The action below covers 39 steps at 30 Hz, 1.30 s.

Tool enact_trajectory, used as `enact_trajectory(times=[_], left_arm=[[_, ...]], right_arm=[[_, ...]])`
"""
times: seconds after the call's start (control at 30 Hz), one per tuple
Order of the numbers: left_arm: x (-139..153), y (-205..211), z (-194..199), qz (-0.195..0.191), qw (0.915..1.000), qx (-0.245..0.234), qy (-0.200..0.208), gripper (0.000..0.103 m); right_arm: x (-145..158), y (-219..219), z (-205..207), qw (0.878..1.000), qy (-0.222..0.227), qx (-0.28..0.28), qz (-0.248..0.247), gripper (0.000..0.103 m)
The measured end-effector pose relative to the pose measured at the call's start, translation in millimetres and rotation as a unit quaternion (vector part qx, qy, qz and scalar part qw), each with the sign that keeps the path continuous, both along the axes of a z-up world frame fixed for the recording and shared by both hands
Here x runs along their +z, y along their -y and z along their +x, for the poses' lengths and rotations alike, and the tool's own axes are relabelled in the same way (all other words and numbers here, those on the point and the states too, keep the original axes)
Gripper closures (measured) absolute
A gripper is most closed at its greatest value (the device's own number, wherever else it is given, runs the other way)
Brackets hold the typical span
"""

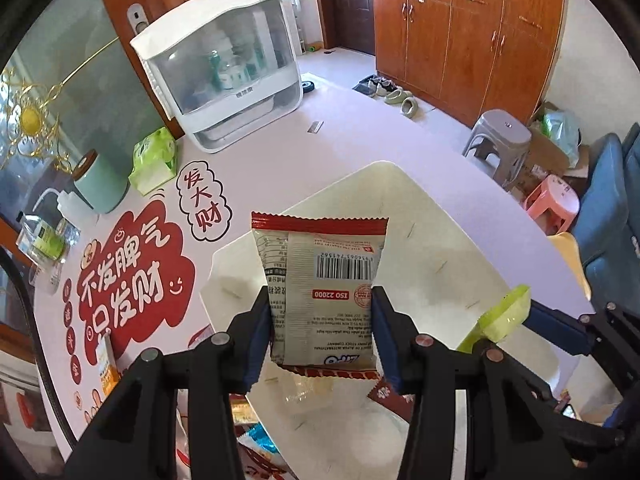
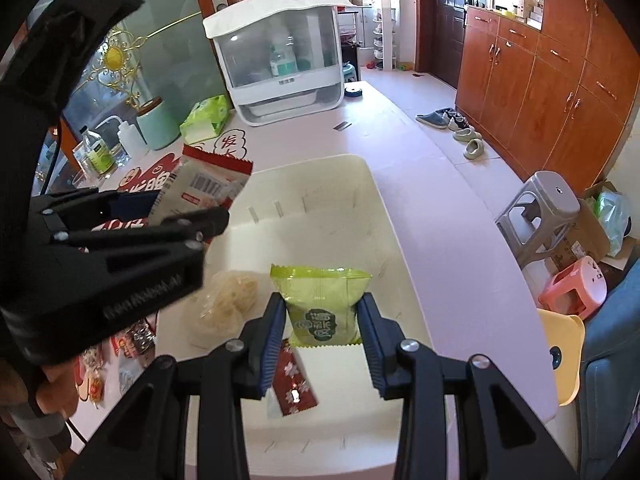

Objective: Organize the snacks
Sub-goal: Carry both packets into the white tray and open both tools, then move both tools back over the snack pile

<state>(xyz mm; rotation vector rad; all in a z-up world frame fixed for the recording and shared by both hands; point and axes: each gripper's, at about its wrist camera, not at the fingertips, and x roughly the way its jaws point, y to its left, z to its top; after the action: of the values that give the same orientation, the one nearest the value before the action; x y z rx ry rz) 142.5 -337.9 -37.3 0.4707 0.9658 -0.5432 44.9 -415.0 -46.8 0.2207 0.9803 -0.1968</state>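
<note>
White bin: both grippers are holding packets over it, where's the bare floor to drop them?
The white bin is bare across its far half, up to the slotted back wall, and along its right side. The near-left is crowded: a clear bag of pale snacks and a dark red packet lie there.

I see a white bin (image 2: 360,184), open top, slotted walls, on the table. Red-and-white snack pkt (image 1: 324,284) stands upright above the bin, barcode side facing me, print inverted. Green snack pkt (image 2: 322,304) upright over the bin interior. On the bin floor: dark red sachet (image 2: 294,384), flat, and clear bag w/ pale contents (image 2: 232,300), approx. left side.
</note>
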Motion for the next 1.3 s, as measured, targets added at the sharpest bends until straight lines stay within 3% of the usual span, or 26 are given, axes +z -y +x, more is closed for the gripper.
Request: enact_trajectory(times=[0.13,0.17,0.37,1.3], left_arm=[[-4,5,4,0.010,0.9999,0.011,0.003,0.017],[-4,5,5,0.008,0.9999,0.012,0.004,0.016],[-12,5,7,0.020,0.9996,0.018,-0.011,0.016],[-6,-25,-23,0.018,0.9997,0.009,-0.013,0.016]], right_arm=[[-2,1,4,1.000,-0.004,0.006,0.004,0.065],[-3,2,4,1.000,-0.003,0.006,0.004,0.064],[-7,2,1,1.000,-0.007,0.006,0.005,0.057],[-21,-21,-16,0.999,-0.025,0.003,0.019,0.057]])
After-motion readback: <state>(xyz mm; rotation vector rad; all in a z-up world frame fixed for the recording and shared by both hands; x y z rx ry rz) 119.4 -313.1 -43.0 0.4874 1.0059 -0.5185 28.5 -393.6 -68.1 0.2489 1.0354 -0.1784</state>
